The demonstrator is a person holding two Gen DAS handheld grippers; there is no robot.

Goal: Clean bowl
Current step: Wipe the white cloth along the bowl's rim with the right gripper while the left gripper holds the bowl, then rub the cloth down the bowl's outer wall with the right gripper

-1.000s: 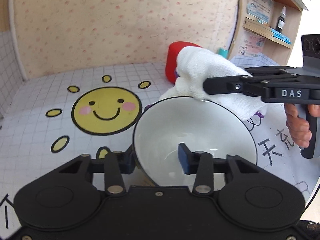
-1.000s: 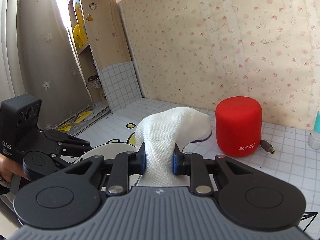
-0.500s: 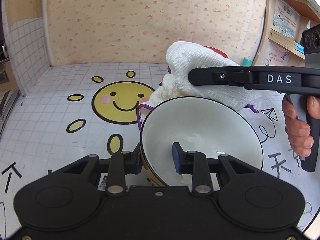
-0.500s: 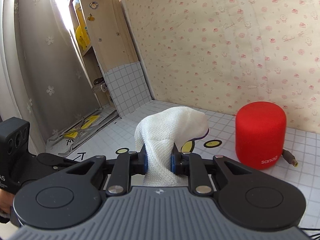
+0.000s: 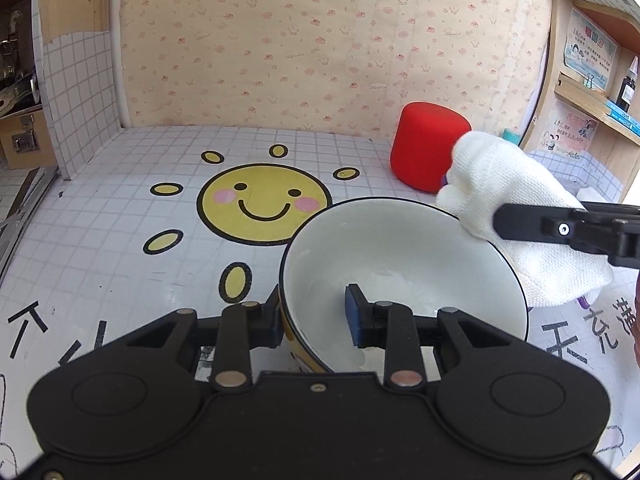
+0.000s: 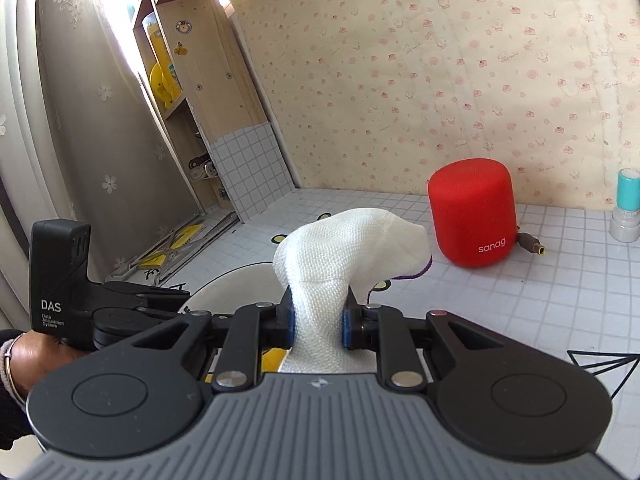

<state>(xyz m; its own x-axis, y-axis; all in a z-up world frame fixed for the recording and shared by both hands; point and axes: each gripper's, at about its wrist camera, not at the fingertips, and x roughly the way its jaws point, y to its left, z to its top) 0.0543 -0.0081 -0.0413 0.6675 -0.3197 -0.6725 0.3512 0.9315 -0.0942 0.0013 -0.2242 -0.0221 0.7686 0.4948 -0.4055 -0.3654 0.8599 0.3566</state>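
1. The left gripper is clamping the bowl rim, tilting it above the desk middle.
2. The right gripper is pinching the white cloth at the bowl's far rim; wiping looks unfinished.

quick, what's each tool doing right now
Left tool: shut on the bowl rim, one finger inside, one outside.
Right tool: shut on the cloth.

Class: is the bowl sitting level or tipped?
Tipped: the bowl, its near wall clamped in the left tool, shows its opening tilted toward the camera.
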